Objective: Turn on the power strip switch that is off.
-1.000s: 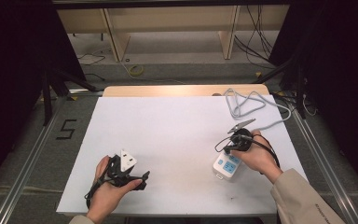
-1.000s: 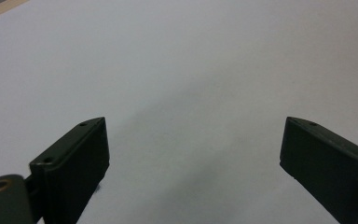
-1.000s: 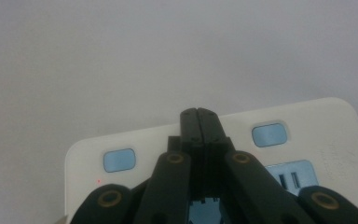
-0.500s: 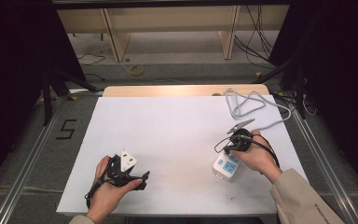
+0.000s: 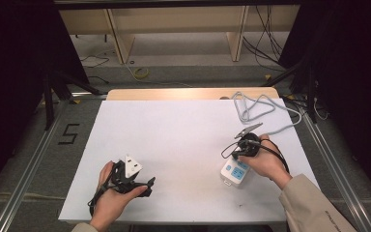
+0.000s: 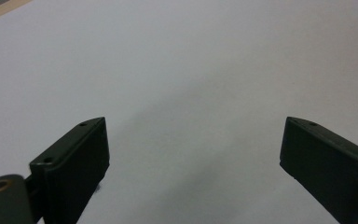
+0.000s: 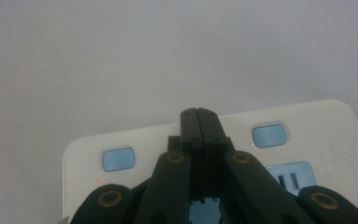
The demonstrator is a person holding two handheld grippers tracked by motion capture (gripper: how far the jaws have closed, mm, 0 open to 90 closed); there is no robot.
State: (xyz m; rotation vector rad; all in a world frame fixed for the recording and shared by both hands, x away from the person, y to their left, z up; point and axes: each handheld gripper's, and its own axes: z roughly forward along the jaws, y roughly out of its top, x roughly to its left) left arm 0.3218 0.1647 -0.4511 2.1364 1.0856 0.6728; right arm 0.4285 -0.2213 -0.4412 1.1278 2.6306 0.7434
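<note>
Nothing moved; right tongs (image 7: 199, 122) closed over power strip (image 7: 307, 135); left tongs (image 6: 193, 154) wide, empty.

The power strip (image 5: 235, 172) is white with pale blue buttons (image 7: 118, 159) and blue socket faces, and a tiny red light (image 7: 97, 180) glows beside one button. Its cord (image 5: 261, 107) is light grey. Both grippers are black, the left gripper (image 5: 147, 185) carrying a white three-cornered plate. The table (image 5: 174, 130) is plain white with a tan far edge. The sleeve (image 5: 314, 205) near the power strip is beige.
</note>
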